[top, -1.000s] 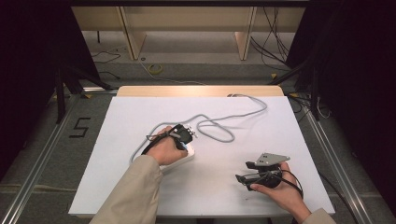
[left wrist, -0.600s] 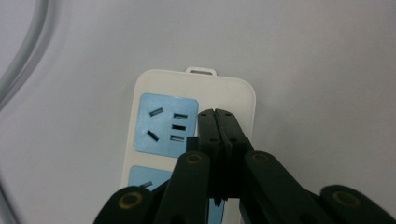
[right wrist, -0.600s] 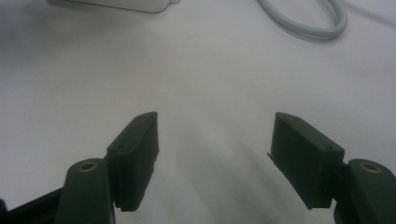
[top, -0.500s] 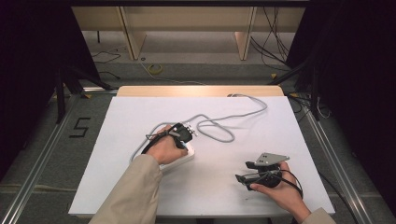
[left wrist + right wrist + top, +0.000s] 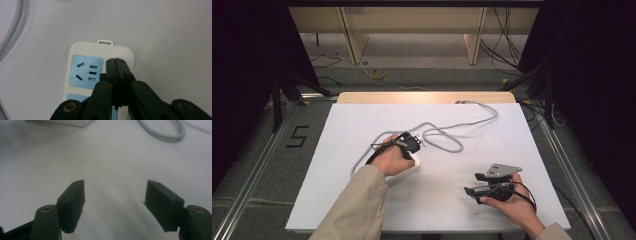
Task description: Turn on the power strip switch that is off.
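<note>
High view: left gripper (image 5: 408,142) over white power strip (image 5: 412,165) mid-table (image 5: 337,200); right gripper (image 5: 484,184) apart.
Left gripper view: fingers (image 5: 111,68) closed together, empty, above strip.
Right gripper view: fingers (image 5: 72,200) wide open, empty.
Risk: closed tips may shove strip, dragging grey cord (image 5: 452,145).

Ahead of the right claw (image 5: 115,205) the desk (image 5: 452,205) lies bare; farther ahead the grey cable (image 5: 165,132) loops across. The power strip (image 5: 82,72) sits directly under the left claw (image 5: 117,62).
</note>
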Demonstrator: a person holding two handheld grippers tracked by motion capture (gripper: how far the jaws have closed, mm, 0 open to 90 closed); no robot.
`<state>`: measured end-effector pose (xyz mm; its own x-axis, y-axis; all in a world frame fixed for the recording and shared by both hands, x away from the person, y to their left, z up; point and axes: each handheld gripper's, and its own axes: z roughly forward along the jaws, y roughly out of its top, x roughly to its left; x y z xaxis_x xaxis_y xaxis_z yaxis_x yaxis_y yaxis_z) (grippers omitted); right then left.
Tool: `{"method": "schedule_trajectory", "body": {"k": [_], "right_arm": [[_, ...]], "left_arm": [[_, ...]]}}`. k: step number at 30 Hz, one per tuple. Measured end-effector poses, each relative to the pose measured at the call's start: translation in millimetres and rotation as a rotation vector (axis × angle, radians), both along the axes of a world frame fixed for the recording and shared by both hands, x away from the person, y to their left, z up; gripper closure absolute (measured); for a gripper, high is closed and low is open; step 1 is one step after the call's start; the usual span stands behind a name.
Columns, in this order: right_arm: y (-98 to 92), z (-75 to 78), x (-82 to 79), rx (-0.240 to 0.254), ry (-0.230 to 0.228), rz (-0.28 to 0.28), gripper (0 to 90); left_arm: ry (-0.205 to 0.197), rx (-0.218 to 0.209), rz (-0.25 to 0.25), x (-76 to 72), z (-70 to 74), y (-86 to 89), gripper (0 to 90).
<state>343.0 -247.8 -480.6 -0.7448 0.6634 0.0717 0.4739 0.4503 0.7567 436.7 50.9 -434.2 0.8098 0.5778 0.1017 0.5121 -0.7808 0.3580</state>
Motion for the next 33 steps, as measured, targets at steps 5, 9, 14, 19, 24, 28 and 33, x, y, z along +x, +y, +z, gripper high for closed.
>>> {"method": "schedule_trajectory", "body": {"k": [5,9,14,19,24,28,33], "right_arm": [[0.2,0.0,-0.1,0.0,-0.001,0.0,33.0],[0.2,0.0,-0.2,0.0,-0.002,0.001,33.0],[0.2,-0.2,-0.1,-0.001,-0.001,0.001,33.0],[1.4,-0.2,0.0,-0.007,-0.001,0.007,33.0],[1.7,-0.3,0.4,-0.007,0.0,0.006,33.1],[1.3,-0.4,0.6,-0.006,-0.001,0.007,33.1],[1.4,-0.3,0.7,-0.006,-0.001,0.007,33.1]], "left_arm": [[0.001,0.001,0.007,-0.4,-0.4,-0.5,89.8],[0.005,-0.003,0.011,0.0,-0.8,0.0,89.9],[0.025,0.005,0.009,-0.8,-1.9,2.4,89.9],[0.024,-0.043,0.03,-1.6,-3.2,8.3,89.9],[0.029,-0.045,0.037,-0.9,-3.0,8.0,89.9],[0.031,-0.036,0.036,-0.8,-2.8,6.6,89.9],[0.034,-0.016,0.026,0.1,-2.0,4.6,89.8]]}}
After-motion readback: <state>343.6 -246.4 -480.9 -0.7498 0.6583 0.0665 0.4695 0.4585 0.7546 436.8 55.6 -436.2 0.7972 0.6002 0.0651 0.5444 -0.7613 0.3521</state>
